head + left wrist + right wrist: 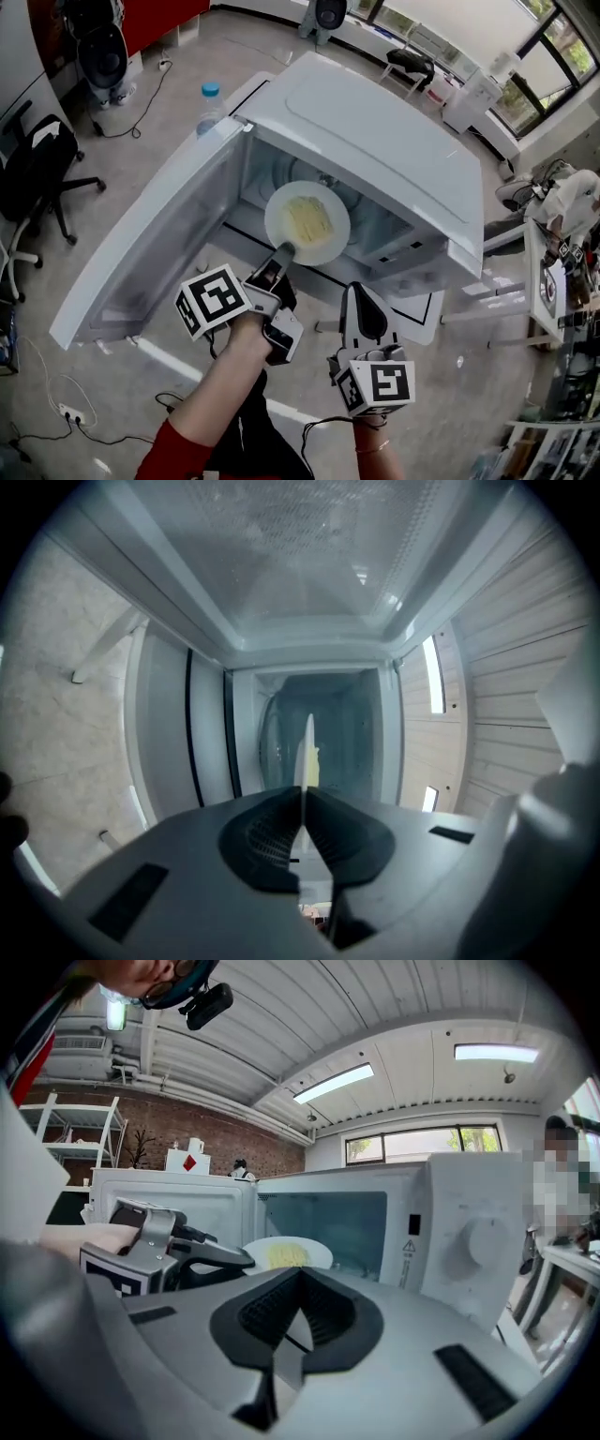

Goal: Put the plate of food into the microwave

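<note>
Nearby, water bottle beside the open microwave door; plate at its mouth.

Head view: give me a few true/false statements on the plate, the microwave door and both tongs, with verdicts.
1. The microwave has its door swung open. True.
2. The left tongs grip the plate by its rim. True.
3. The right tongs also hold the plate. False: they are closed on nothing and sit clear of the plate, beside the left tongs.
4. The plate is empty. False: yellowish food lies in its middle.
</note>
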